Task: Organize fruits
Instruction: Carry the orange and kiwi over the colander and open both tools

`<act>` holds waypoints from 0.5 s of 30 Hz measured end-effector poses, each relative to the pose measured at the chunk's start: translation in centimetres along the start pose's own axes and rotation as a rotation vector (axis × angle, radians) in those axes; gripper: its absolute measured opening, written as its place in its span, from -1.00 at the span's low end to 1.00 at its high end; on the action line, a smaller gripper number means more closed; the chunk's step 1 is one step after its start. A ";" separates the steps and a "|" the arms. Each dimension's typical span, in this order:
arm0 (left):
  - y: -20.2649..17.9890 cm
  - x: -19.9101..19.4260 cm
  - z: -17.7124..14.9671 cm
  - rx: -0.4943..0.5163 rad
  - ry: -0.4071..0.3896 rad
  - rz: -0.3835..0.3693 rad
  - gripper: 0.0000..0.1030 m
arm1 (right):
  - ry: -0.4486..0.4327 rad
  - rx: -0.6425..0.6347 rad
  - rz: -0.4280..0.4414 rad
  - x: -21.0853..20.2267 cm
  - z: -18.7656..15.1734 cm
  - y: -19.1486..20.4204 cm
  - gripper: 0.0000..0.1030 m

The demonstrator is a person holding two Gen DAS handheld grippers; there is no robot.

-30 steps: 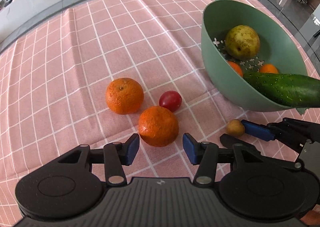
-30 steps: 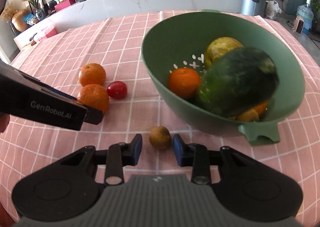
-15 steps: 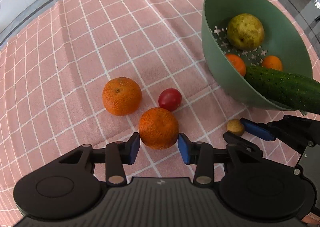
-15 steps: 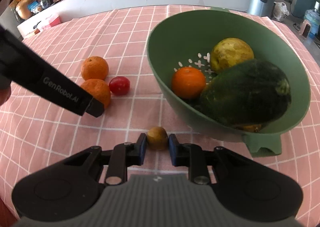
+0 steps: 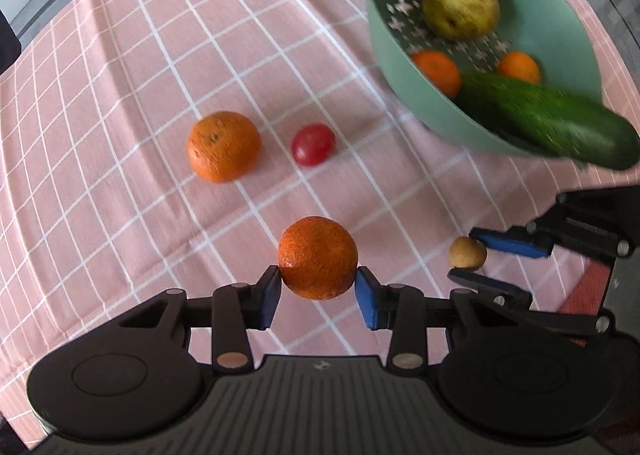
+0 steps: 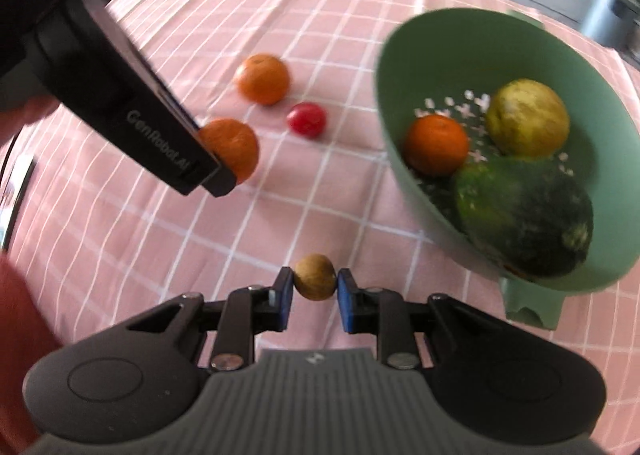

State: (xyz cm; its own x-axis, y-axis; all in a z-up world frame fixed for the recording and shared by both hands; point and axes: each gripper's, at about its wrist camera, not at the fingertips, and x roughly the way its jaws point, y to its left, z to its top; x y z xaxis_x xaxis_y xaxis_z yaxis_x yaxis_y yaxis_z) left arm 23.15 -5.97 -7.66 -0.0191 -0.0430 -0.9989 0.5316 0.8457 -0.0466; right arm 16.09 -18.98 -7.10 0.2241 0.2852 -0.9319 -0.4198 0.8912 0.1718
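Note:
My left gripper (image 5: 317, 287) is shut on an orange (image 5: 317, 257) and holds it above the pink checked cloth; it also shows in the right wrist view (image 6: 232, 149). My right gripper (image 6: 315, 295) is shut on a small brown fruit (image 6: 315, 277), also seen in the left wrist view (image 5: 467, 253), lifted off the cloth. A second orange (image 5: 224, 146) and a red tomato (image 5: 313, 144) lie on the cloth. The green colander (image 6: 452, 39) at the right holds a pear (image 6: 528, 117), an orange (image 6: 436, 143), a cucumber (image 6: 524, 215) and another small orange (image 5: 519, 67).
The pink checked tablecloth (image 5: 120, 95) covers the table. The left gripper's black body (image 6: 120, 95) crosses the upper left of the right wrist view. The table's far edge and a room lie beyond.
Both grippers have closed on their fruits and lifted them off the cloth: the left on the near orange, the right on the small brown fruit. The views are blurred by motion.

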 end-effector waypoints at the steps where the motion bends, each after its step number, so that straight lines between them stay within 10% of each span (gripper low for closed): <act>1: -0.3 -0.1 -0.1 0.017 0.014 0.003 -0.13 | 0.016 -0.026 0.009 -0.2 0.0 0.1 -0.63; 15: -3.4 -4.4 0.8 0.143 0.052 0.021 -0.13 | 0.087 -0.325 0.088 -6.6 3.6 0.8 -0.63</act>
State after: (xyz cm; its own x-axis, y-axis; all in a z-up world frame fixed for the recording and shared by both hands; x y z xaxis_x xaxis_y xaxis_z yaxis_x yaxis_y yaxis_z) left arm 22.05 -9.07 -3.15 -0.0484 0.0040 -0.9988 0.6475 0.7616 -0.0284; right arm 17.49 -18.92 0.38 0.1044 0.3125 -0.9442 -0.6954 0.7016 0.1553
